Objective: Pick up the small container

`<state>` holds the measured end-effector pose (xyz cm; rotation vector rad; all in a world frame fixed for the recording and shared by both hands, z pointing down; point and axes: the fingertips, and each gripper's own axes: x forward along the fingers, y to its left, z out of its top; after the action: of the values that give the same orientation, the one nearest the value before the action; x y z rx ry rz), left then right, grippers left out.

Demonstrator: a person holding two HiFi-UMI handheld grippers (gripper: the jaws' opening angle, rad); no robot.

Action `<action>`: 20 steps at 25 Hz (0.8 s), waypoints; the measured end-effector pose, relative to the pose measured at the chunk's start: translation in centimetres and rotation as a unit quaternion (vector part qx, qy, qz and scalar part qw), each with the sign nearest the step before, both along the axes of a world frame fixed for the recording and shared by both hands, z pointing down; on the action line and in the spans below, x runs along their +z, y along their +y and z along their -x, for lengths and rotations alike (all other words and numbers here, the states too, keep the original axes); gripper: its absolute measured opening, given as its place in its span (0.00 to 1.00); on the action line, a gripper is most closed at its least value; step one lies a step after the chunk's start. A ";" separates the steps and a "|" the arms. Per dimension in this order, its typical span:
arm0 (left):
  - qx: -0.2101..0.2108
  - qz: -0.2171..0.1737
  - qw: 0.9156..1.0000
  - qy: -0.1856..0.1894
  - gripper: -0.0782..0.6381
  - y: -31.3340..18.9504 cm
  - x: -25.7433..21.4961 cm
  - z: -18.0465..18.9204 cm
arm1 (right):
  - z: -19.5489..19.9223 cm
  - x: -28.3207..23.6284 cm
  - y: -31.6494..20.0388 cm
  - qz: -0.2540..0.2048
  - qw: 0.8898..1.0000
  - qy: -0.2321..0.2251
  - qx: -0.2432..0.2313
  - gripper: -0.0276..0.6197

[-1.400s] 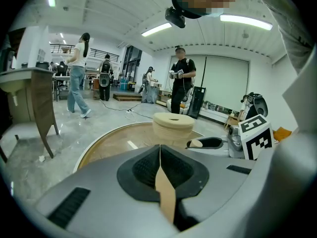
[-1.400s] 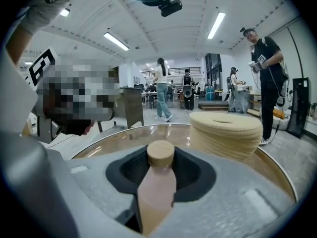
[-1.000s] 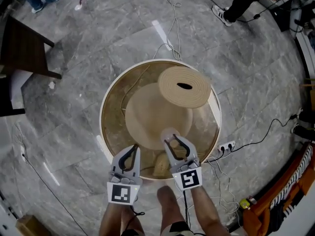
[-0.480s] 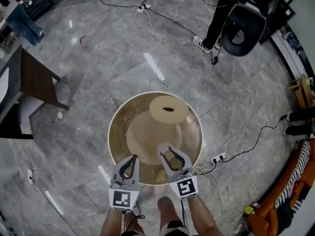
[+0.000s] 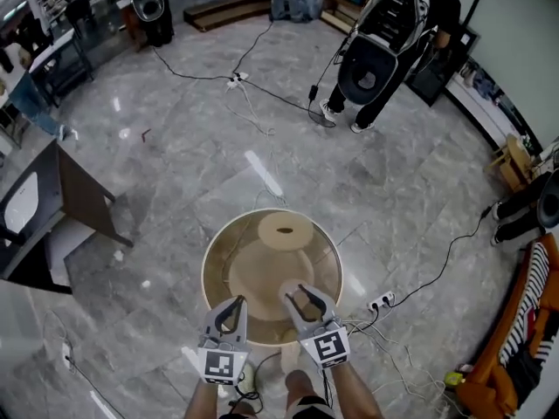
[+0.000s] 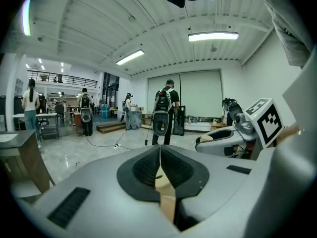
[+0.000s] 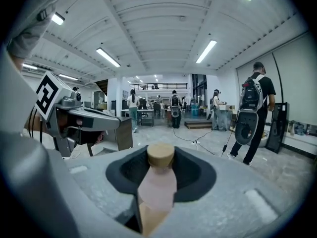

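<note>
The small container (image 7: 157, 180) is a pale pink bottle with a tan cork-like cap (image 7: 161, 155). My right gripper (image 7: 159, 167) is shut on it, and it stands upright between the pads. In the head view the container (image 5: 294, 290) shows as a pale patch inside the right gripper (image 5: 301, 299), above the near edge of a round wooden table (image 5: 212, 264). My left gripper (image 5: 231, 312) hangs beside it on the left. In its own view the left gripper (image 6: 159, 155) is shut with nothing in it. Both grippers are lifted well above the table.
A tan disc with a dark slot (image 5: 285, 229) sits on a beige dome on the table. A power strip (image 5: 381, 301) and cables lie on the grey floor to the right. A dark desk (image 5: 65, 203) stands at left. A person carrying a black backpack unit (image 5: 384, 37) stands far off.
The head view has risen, so the table looks smaller and farther below and more of the room shows. Both grippers hold their pose, the right still shut on the container.
</note>
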<state>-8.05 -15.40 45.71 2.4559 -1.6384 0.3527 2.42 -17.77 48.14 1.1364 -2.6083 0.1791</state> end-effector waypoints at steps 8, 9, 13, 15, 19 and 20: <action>0.051 -0.041 0.998 -0.012 0.14 4.3 -7.7 -1.5 | -2.5 -7.5 4.9 -0.032 0.998 0.002 0.047 0.25; 0.061 -0.046 0.997 -0.017 0.14 5.2 -8.3 -1.8 | -2.9 -8.3 5.9 -0.034 0.998 0.003 0.054 0.25; 0.089 -0.057 0.994 -0.022 0.14 9.2 -10.6 -2.4 | -4.1 -11.4 10.1 -0.040 0.996 0.005 0.081 0.25; 0.100 -0.063 0.993 -0.022 0.14 10.8 -11.7 -2.4 | -4.6 -12.7 12.2 -0.047 0.994 0.005 0.099 0.25; 0.113 -0.077 0.990 -0.020 0.14 13.5 -13.6 -1.7 | -5.1 -14.4 16.2 -0.053 0.990 0.006 0.130 0.25; 0.116 -0.080 0.990 -0.020 0.14 14.1 -14.0 -1.5 | -5.2 -14.6 17.1 -0.055 0.989 0.007 0.138 0.25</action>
<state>-6.55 -1.34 31.71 2.7860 -1.4497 0.3148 7.63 -0.64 33.53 1.5291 -2.4662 0.0847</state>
